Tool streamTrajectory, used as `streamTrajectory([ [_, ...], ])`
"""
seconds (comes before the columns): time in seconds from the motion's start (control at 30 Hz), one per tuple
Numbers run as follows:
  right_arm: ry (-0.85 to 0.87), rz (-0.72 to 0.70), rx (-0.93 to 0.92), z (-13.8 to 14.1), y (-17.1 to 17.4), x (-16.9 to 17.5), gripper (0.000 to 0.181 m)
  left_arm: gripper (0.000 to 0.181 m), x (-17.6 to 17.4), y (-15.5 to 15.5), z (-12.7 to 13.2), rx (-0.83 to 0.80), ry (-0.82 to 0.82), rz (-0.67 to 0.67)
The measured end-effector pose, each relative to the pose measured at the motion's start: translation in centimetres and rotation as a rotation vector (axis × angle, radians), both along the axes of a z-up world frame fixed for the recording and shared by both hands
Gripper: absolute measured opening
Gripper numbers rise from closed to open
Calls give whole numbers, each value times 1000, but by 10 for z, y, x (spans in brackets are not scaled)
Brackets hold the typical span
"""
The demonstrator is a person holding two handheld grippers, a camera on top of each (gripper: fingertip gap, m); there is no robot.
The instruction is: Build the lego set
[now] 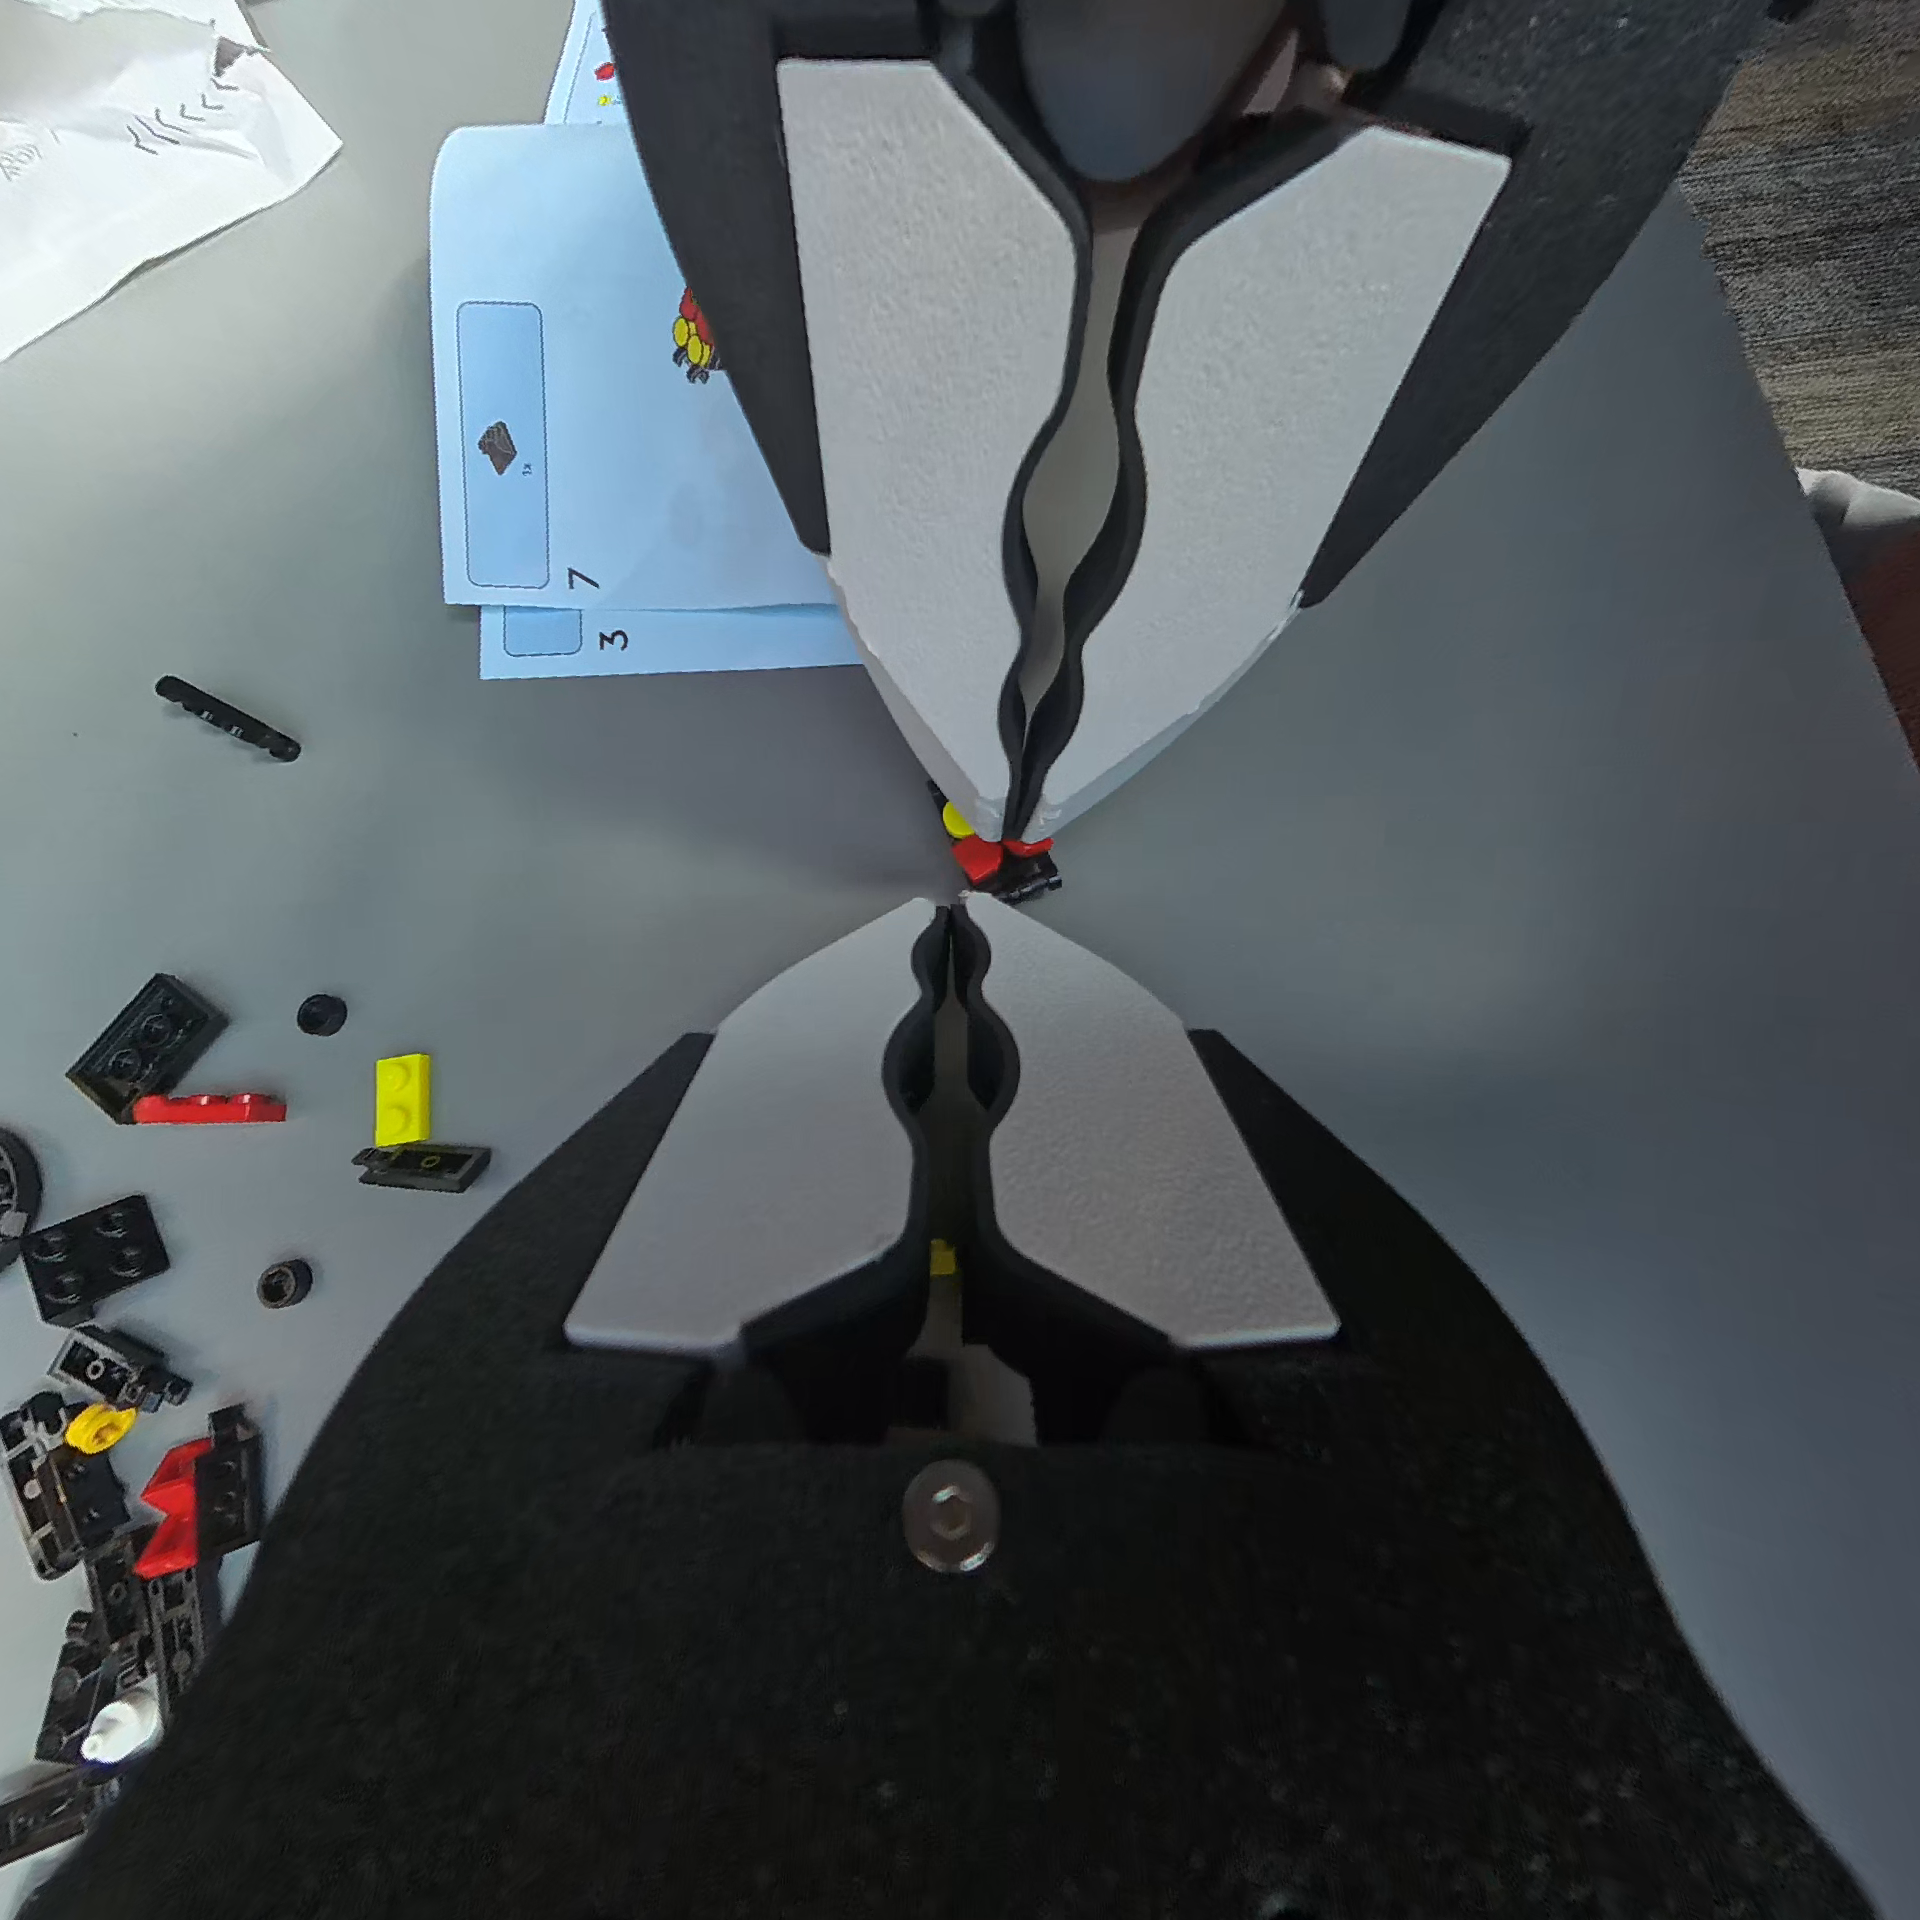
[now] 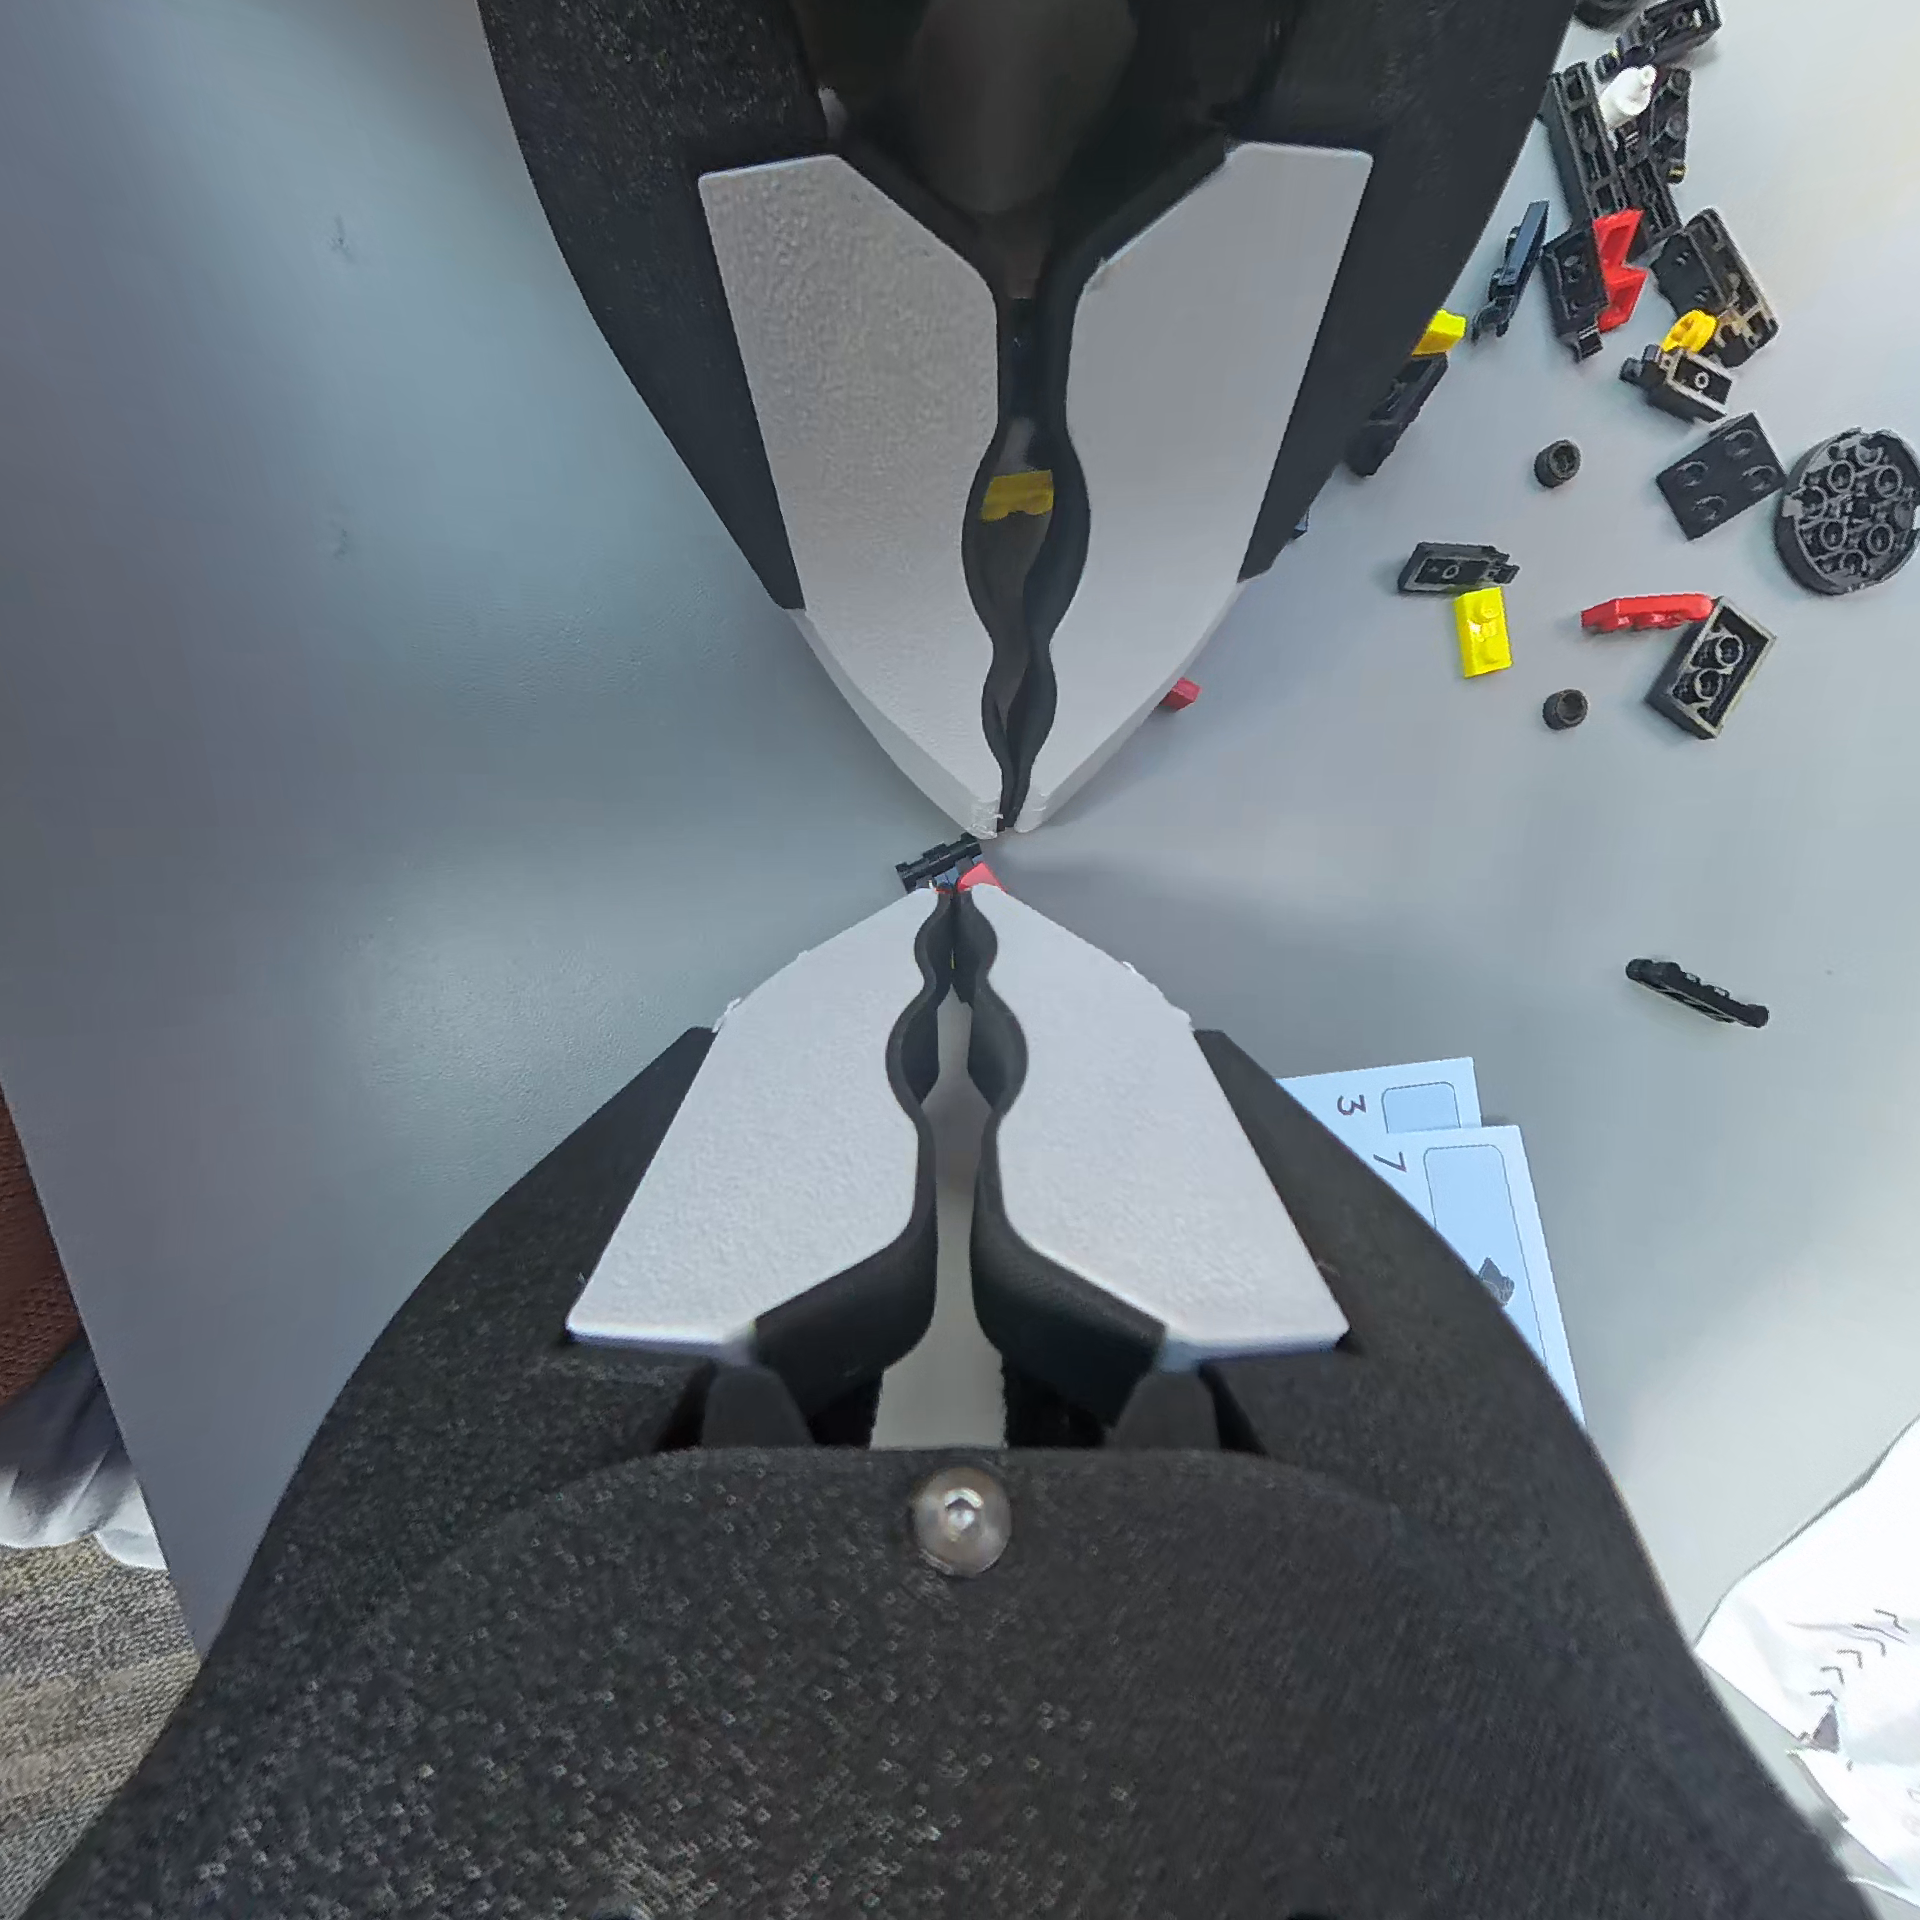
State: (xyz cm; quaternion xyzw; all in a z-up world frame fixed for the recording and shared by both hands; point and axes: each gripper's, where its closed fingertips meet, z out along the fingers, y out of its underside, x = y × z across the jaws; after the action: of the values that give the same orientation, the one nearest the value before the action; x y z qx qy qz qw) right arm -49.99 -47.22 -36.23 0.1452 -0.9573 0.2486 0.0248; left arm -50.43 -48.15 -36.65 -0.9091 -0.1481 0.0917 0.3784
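Grey tabletop (image 1: 1351,1039) carried it all: both grippers met tip to tip, left gripper (image 1: 951,906) pressed together, right gripper (image 2: 954,902) pinching the small red-and-black lego assembly (image 1: 1003,860) between them, loose bricks (image 2: 1662,364) well aside.

Left tool (image 1: 951,909) and right tool (image 2: 961,891) meet tip to tip mid-surface, small red-black-yellow brick assembly (image 1: 1003,857) between the tips. In left wrist view: loose black, red and yellow bricks (image 1: 135,1351) lie left on grey surface (image 1: 1455,935); pale blue instruction sheets (image 1: 582,416) behind them; crumpled white paper bag (image 1: 125,156) far left corner.
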Motion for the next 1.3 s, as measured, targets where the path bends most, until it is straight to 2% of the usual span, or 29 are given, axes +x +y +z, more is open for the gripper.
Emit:
streamTrajectory([
  [0.4,8,17,23,-1,1,-1,0,0,2,3,-1,15,-24,-20],
  [1.3,-108,47,128,-6,0,-2,0,0,0,4,-3,30,-76,-56],
])
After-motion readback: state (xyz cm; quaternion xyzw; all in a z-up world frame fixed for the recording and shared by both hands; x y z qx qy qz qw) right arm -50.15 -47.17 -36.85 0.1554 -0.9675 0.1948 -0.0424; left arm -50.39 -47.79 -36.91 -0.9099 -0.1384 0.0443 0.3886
